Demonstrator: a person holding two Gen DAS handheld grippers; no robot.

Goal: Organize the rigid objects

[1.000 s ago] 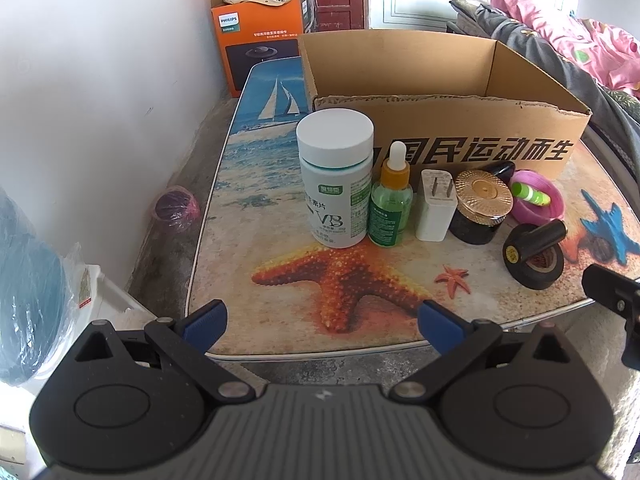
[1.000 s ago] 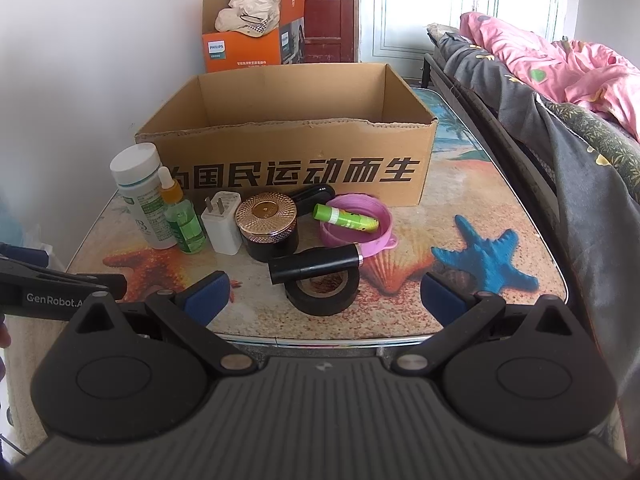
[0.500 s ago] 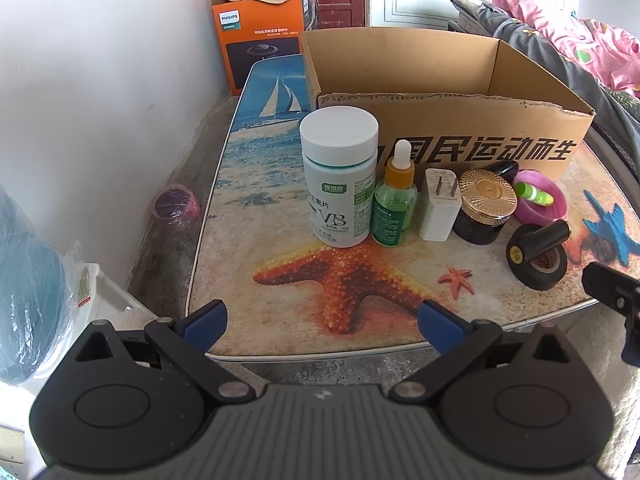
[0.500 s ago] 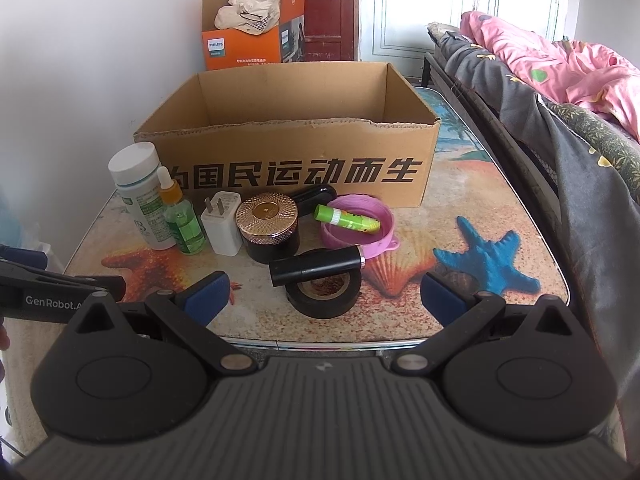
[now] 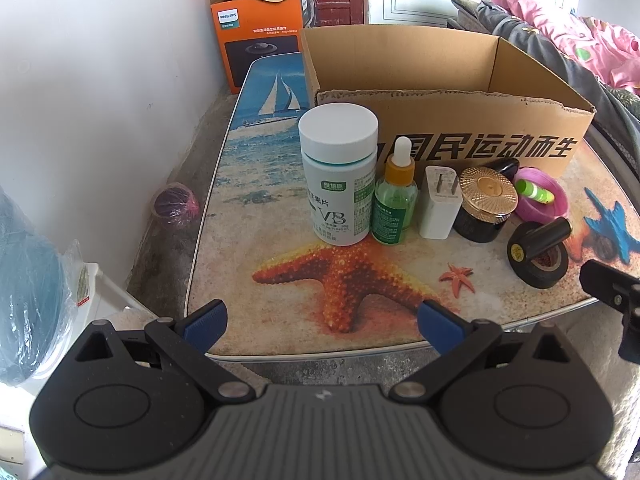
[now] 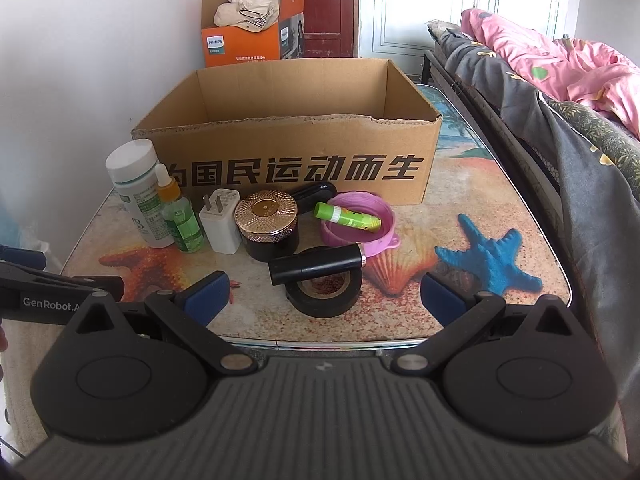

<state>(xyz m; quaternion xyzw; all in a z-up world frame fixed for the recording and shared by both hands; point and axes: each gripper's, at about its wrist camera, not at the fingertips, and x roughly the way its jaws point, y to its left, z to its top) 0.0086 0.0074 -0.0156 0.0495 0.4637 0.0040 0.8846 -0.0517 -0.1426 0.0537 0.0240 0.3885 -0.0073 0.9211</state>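
At the near edge: your left tongs [image 5: 320, 318] and right tongs [image 6: 326, 296] both hang spread wide over the rim of the surface [image 6: 472, 312], gripping nothing.
Row, far left: the white vitamin bottle [image 5: 339, 174] stands upright, with the green dropper bottle [image 5: 395, 198] just beside it on the right.
Row, middle: the white plug adapter [image 5: 439, 202] stands prongs up, next to the black jar with the gold lid [image 5: 486, 204].
Row, right: the pink bowl [image 6: 360, 226] holds a green glue stick [image 6: 347, 217] lying across it; a black oval object [image 6: 314, 196] lies behind the jar, against the box.
Nearest you: the black tape roll [image 6: 324, 286] lies flat, and a black lipstick tube [image 6: 318, 264] rests across its top.
Far side: the open cardboard box [image 6: 288, 164] sits just behind the row, printed side toward you; you cannot see its floor.
Beyond: an orange Philips box [image 6: 248, 36] with cloth in it stands past the surface.
Right of you: a bed with a pink quilt [image 6: 576, 68] runs along the surface.
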